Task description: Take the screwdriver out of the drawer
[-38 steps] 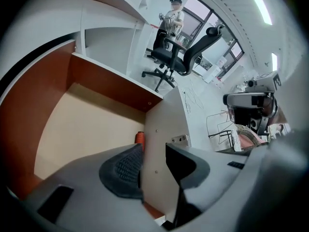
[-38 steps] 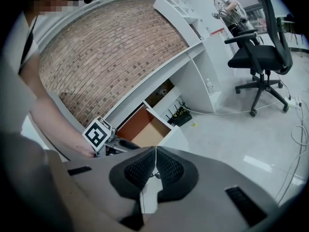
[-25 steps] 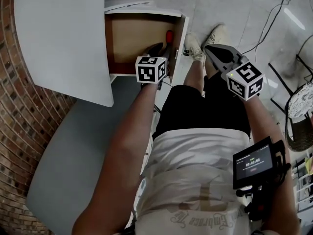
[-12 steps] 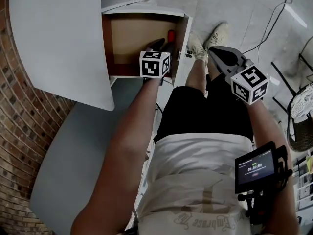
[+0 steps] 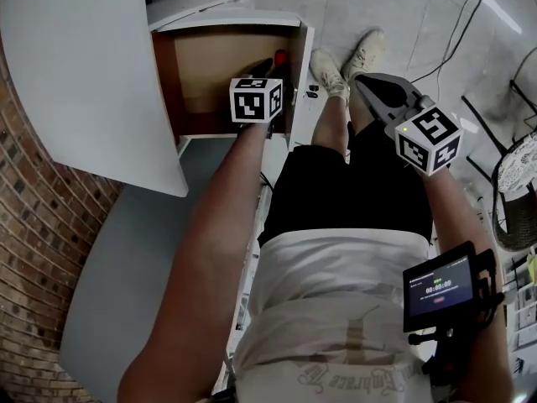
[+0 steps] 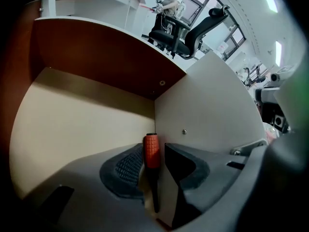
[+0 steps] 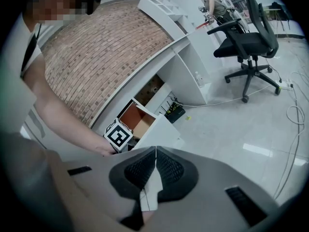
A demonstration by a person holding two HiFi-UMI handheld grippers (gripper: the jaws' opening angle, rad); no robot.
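One drawer (image 5: 210, 65) stood open, and in it lay one screwdriver (image 6: 151, 151) — orange handle, dark shaft — close along the drawer's right-hand wall. Of the two tools, the left tool (image 6: 154, 149) reached down into the drawer, its jaws apart and just opened further, the screwdriver's handle between them, unclamped. The right tool (image 7: 155, 153) hung outside above the floor (image 5: 394, 7) — jaws together, holding nothing.

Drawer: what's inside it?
In the drawer, a screwdriver with an orange handle lies between the left gripper's open jaws, which have just been opening. Nothing else shows on the floor. The gripper covers the screwdriver's tip and the floor beneath.
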